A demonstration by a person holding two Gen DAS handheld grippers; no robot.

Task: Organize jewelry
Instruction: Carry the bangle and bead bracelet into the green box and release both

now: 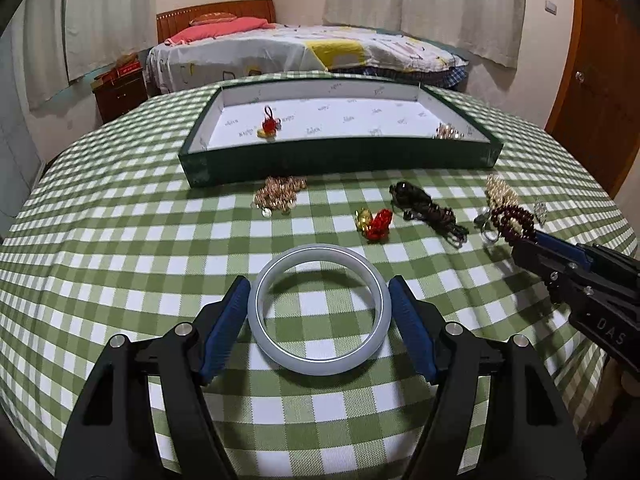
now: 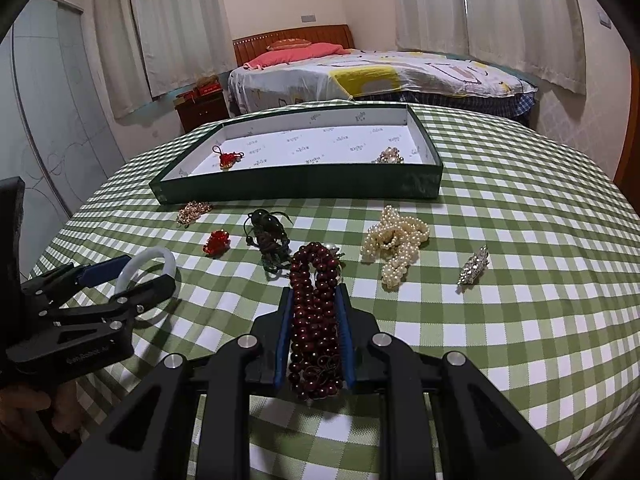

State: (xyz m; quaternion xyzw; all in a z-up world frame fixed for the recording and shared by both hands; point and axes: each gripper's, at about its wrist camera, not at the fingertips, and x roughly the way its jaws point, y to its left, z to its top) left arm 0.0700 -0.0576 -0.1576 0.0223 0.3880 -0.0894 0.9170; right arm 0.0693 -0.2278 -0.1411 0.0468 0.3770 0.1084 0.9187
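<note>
A pale jade bangle (image 1: 320, 308) lies on the checked tablecloth between the blue pads of my left gripper (image 1: 319, 292); the pads sit at its sides, with a sliver of gap. It also shows in the right wrist view (image 2: 150, 264). My right gripper (image 2: 316, 296) is shut on a dark red bead bracelet (image 2: 316, 316), also seen in the left wrist view (image 1: 514, 220). A green tray (image 1: 336, 156) with a white floor stands at the back. It holds a red knot charm (image 1: 269, 122) and a gold bead piece (image 1: 448, 132).
Loose on the cloth: a gold chain pile (image 1: 278, 194), a red and gold charm (image 1: 374, 224), a dark cord necklace (image 1: 428, 208), a pearl strand (image 2: 394, 240), a silver brooch (image 2: 474, 266). A bed (image 1: 304, 50) stands behind the table.
</note>
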